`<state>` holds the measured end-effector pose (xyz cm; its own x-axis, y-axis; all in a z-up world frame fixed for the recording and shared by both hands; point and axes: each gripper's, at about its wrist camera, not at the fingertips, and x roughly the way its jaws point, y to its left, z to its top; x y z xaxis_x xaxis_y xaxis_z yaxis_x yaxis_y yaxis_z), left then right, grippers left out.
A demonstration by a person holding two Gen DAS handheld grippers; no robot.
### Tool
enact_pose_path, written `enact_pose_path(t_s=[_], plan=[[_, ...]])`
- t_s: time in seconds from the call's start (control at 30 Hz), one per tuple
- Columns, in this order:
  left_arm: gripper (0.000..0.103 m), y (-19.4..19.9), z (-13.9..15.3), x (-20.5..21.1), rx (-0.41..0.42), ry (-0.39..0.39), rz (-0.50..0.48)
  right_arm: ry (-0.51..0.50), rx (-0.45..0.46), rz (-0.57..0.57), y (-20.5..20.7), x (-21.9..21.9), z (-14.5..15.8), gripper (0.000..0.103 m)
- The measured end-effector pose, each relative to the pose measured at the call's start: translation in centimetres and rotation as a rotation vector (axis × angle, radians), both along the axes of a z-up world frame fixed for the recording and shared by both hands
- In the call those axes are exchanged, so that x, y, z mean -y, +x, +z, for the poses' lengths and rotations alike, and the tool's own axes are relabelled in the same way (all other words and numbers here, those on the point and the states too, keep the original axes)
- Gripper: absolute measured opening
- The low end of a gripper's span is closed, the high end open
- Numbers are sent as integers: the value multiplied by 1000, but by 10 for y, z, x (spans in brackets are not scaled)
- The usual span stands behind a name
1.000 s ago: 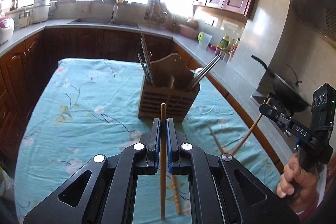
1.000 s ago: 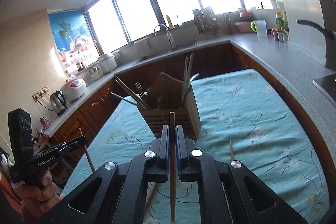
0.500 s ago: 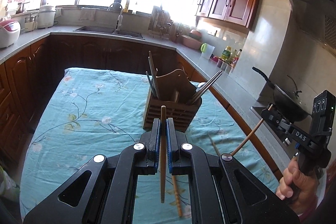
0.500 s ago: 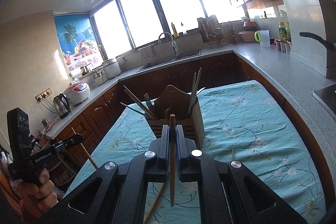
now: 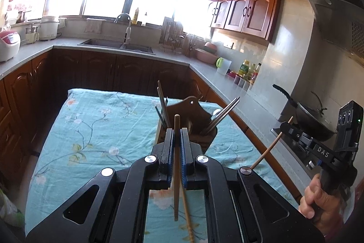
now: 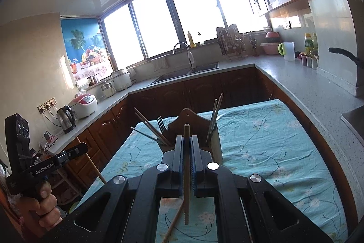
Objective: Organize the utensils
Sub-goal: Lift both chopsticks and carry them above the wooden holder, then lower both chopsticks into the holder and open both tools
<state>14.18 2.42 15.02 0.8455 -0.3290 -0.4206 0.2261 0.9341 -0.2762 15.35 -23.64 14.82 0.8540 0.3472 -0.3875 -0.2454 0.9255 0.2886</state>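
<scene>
Two chopsticks carried to the holder

Each gripper, left gripper (image 5: 177, 147) and right gripper (image 6: 187, 152), clamps one wooden chopstick (image 5: 176, 165); keep them upright above the far wooden holder (image 6: 213, 142) before lowering.

The left gripper (image 5: 177, 136) is clamping 1 wooden chopstick (image 5: 176, 165) above the table's near edge (image 5: 91, 129), before the wooden utensil holder (image 5: 195, 120); the right gripper (image 5: 287, 125) is pinching another chopstick (image 5: 267, 152).
</scene>
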Motion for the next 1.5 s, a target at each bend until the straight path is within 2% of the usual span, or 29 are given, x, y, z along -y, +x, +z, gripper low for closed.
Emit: enact_pose_path(t_s=[0.4,0.73,0.9,1.1,1.27,1.5], plan=[[4,46,40,9,96,-9,29,-11,94,-28,39,-3,38,5],[4,105,72,21,183,-47,91,-13,176,-86,87,0,65,5],[4,130,57,26,184,-47,151,-21,186,-111,108,-1,58,5],[4,146,17,30,134,-57,168,-11,187,-132,117,-6,26,5],[5,147,-10,36,85,-30,153,-22,136,-117,122,-12,-2,5],[5,152,-33,40,14,-2,119,-21,35,-100,133,-15,-33,5]])
